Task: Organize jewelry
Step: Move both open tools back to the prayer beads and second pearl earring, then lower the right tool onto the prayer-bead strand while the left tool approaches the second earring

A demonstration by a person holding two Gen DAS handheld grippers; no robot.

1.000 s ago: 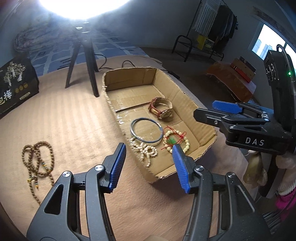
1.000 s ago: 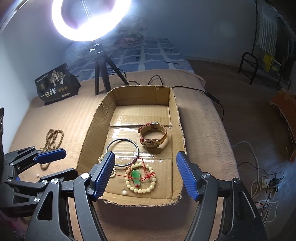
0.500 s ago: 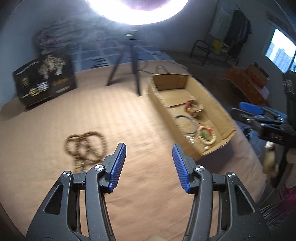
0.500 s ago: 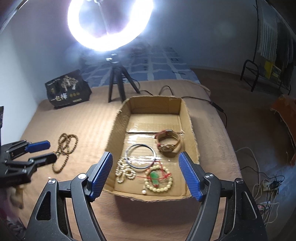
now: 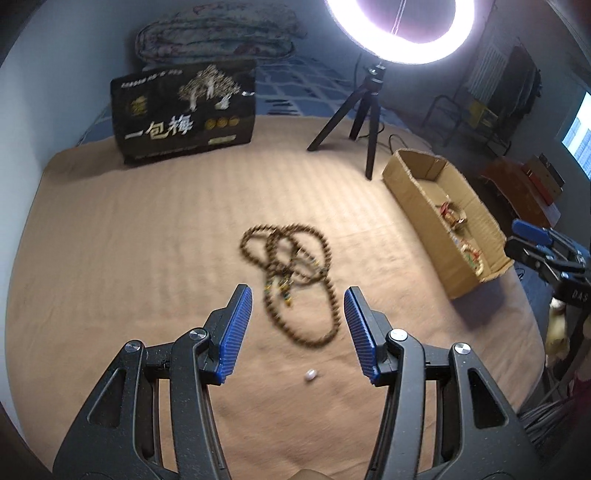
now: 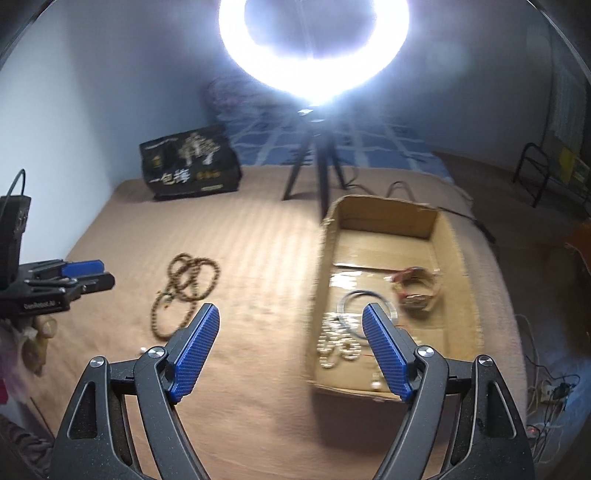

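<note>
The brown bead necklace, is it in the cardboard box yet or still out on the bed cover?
Out. The brown bead necklace lies in loose loops on the tan cover, well apart from the cardboard box, ahead of the open, empty left gripper.

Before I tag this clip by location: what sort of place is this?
Probably a bedroom at home: the work surface looks like a bed with a folded quilt at its far end, and a clothes rack stands by the wall.

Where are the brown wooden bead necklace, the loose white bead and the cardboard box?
Brown wooden bead necklace point(image 5: 291, 266): left wrist view, tangled middle strands.
Loose white bead point(image 5: 310, 375): left wrist view, its centre.
Cardboard box point(image 6: 388, 218): right wrist view, far inner wall.
</note>
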